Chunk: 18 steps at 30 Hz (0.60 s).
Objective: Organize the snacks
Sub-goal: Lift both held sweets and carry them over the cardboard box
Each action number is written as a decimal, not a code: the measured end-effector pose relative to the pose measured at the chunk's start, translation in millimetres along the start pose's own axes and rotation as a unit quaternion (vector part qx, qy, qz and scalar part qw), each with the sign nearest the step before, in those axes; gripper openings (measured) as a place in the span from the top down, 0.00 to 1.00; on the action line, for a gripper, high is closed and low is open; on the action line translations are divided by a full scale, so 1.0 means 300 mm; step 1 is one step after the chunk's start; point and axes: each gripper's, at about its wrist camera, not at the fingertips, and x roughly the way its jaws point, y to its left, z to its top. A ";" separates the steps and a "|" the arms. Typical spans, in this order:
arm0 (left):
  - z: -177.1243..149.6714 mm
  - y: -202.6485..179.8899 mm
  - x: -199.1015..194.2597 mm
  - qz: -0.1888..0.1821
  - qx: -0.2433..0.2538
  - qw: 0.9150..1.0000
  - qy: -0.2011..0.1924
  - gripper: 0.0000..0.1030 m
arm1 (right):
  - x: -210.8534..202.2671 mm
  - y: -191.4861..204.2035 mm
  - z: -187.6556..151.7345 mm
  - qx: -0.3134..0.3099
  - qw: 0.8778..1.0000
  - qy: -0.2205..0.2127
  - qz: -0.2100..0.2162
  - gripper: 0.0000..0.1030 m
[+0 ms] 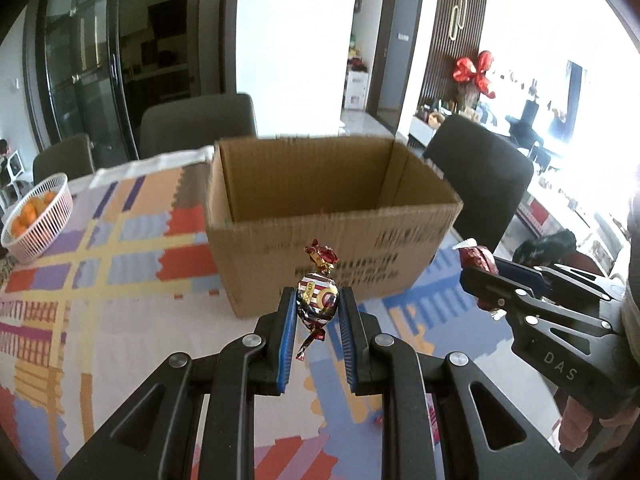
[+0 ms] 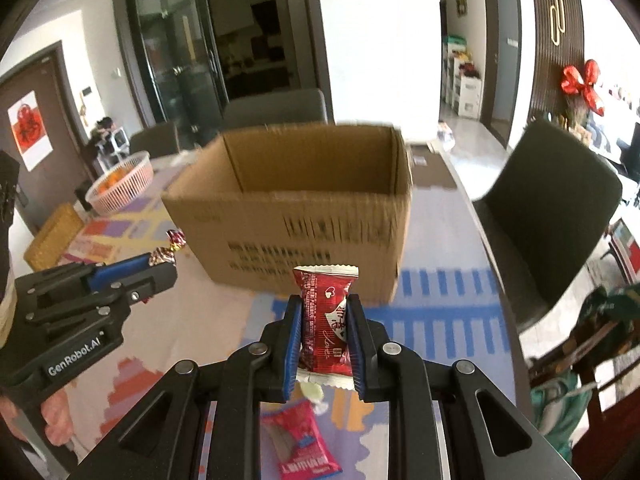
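An open cardboard box (image 1: 320,240) (image 2: 296,236) stands on the patterned tablecloth ahead of both grippers. My left gripper (image 1: 318,300) is shut on a round twist-wrapped candy (image 1: 318,298) with red, white and gold stripes, held above the cloth short of the box. My right gripper (image 2: 324,312) is shut on a red snack packet (image 2: 326,320) with white print, upright between the blue pads. In the left wrist view the right gripper (image 1: 480,276) with its red packet (image 1: 476,258) shows at the right. The right wrist view has the left gripper (image 2: 160,264) at the left.
A white basket of oranges (image 1: 38,216) (image 2: 120,184) sits at the table's far left. A pink snack packet (image 2: 300,444) lies on the cloth below my right gripper. Dark chairs (image 1: 480,184) (image 2: 548,208) stand around the table. A woven yellow mat (image 2: 54,236) lies left.
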 end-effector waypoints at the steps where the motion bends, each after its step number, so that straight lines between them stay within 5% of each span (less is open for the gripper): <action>1: 0.015 0.000 -0.008 0.000 0.000 1.000 -0.005 0.79 | -0.007 0.004 0.014 -0.001 1.000 -0.005 0.002 0.78; 18: 0.223 0.038 0.020 0.005 -0.003 0.999 -0.032 0.79 | -0.016 0.056 0.261 -0.032 0.998 -0.049 0.021 0.78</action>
